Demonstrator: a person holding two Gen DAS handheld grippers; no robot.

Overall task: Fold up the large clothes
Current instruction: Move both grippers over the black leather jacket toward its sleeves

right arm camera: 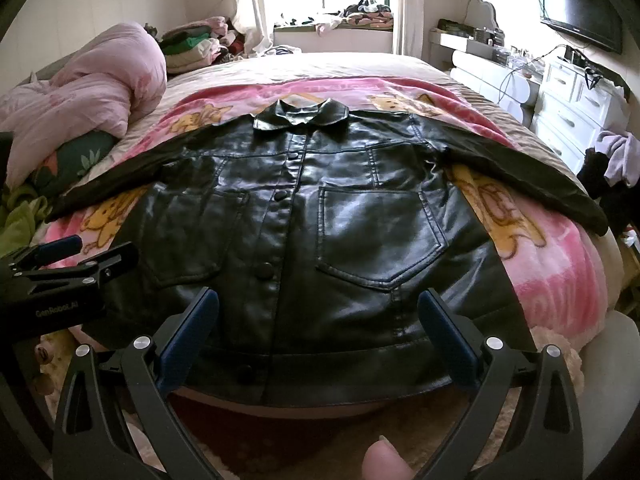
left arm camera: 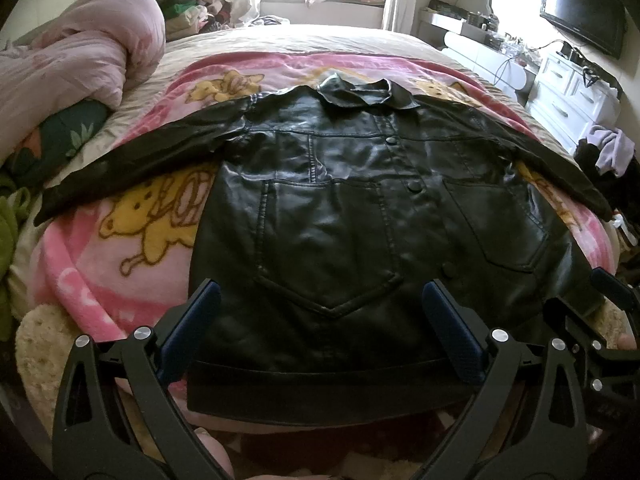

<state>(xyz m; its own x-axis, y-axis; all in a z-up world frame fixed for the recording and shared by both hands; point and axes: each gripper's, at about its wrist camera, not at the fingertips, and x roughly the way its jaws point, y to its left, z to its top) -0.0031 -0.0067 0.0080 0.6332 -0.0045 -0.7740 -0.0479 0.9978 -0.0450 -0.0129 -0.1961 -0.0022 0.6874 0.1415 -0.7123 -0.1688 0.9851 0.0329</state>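
Nearest, both hand-held grippers hang over the foot of the bed, tilted down toward it. The left hand-held gripper [left arm camera: 320, 308] has its jaws spread wide with nothing between them, poised above the hem on the jacket's left-hand side as I see it. The right hand-held gripper [right arm camera: 318, 312] is just as wide and just as empty, over the hem beside the button line. Neither one touches the cloth.

The jacket [right arm camera: 304, 216] lies face up, buttoned, flat on a pink blanket [right arm camera: 560, 256] that covers the bed [right arm camera: 320, 66]. Its hem [right arm camera: 344, 376] reaches the near edge of the bed, the collar [right arm camera: 300, 116] points toward the window, and both sleeves are thrown out sideways, the right sleeve [right arm camera: 532, 168] running to the bed's edge.

It looks like shiny black leather or an imitation of it, so I would judge it heavy for a garment, fairly stiff and slick. It should hold a crease poorly and want to spring back or slide on itself. Pads may slip on a single smooth layer; the thick stitched hem, the cuffs and the shoulder seams look like the surest places to pinch. For a first fold I would take a sleeve near the cuff [left arm camera: 52, 208] and at the shoulder and carry it across the chest, lifting rather than dragging, since the fleecy blanket could bunch beneath it.
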